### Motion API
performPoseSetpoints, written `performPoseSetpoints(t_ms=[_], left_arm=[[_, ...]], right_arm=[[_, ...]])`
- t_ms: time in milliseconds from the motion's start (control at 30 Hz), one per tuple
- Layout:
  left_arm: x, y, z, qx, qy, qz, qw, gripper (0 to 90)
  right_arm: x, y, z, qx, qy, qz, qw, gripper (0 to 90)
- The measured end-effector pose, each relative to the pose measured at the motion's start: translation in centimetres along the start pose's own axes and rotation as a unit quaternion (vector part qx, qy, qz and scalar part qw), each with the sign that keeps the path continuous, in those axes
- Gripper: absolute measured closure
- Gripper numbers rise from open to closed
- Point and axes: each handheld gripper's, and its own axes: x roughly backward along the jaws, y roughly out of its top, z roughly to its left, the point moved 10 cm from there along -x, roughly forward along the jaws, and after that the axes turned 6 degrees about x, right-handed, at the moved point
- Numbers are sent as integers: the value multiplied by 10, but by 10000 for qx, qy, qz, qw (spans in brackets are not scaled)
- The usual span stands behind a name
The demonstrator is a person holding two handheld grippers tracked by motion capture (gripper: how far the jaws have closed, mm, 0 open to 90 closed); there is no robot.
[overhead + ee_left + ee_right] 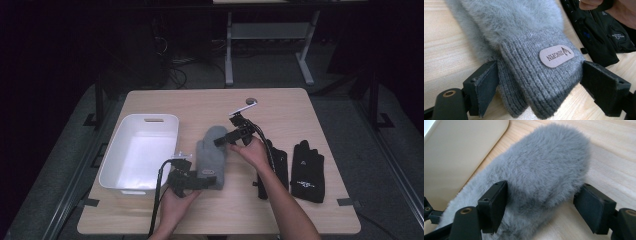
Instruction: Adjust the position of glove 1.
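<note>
I am straddling the grey mitten (210, 156) mid-table, left claw (537, 82) wide around its cuff, right claw (540, 206) wide around its fuzzy tip, so both ends lift together.

Grey mitten (210, 156) — fluffy, ribbed cuff, tan label (556, 56); left of it a white tub (112, 165); right of it black gloves (308, 171) — pale wood table (300, 107).

A white tub (140, 150) stands on the left part of the wooden tabletop (290, 107), with a slot handle in its far wall. A pair of black gloves (307, 172) lies flat at the right side. A small round disc (251, 101) sits near the far edge.
</note>
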Motion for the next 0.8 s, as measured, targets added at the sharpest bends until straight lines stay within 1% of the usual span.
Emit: performPoseSetpoints(t_ms=[67,100,167,267,333,367,400,433,467,500,533,567,600,633,667,700,800], left_arm=[[-2,-1,2,49,-12,95,9999,152],[-3,-3,4,144,-21,161,9998,151],[-5,-4,5,215,-51,156,9996,152],[-6,-5,7,223,-57,214,9995,157],[-7,-6,8,271,-68,260,9993,160],[-7,-6,8,238,-43,257,9994,168],[-7,-6,8,194,-21,253,9995,203],[-7,-6,8,148,0,257,9996,203],[-7,-6,8,131,2,262,9996,223],[-6,-6,8,104,-11,266,9996,288],[-6,-5,8,57,-5,245,9997,288],[-6,-5,8,-5,-19,246,9997,318],[-5,-5,8,-27,-12,249,9997,345],[-5,-4,7,-50,-12,259,9997,360],[-5,-4,7,-47,-17,258,9997,373],[-5,-3,6,-48,-18,238,9997,388],[-5,-3,5,-95,-17,213,9997,424]], right_arm=[[-3,0,0,8,34,-2,10000,268],[-4,-1,0,-27,61,24,10000,269],[-8,-2,0,-33,124,46,9999,290],[-12,-4,-1,-61,160,81,9998,315],[-16,-6,-1,-157,235,123,9995,335],[-17,-7,-1,-175,253,126,9994,357],[-19,-8,0,-189,341,90,9992,420],[-19,-8,0,-189,341,90,9992,420],[-20,-8,1,-191,365,79,9991,457],[-19,-7,3,-145,458,20,9988,575],[-19,-7,3,-145,458,20,9988,575],[-19,-7,4,-122,472,-22,9988,605],[-18,-7,6,-118,480,-67,9988,647],[-17,-7,6,-106,490,-90,9987,664],[-17,-8,6,-59,484,-110,9987,683],[-16,-8,7,-93,491,-114,9987,697],[-12,-8,7,-49,493,-170,9986,724]])
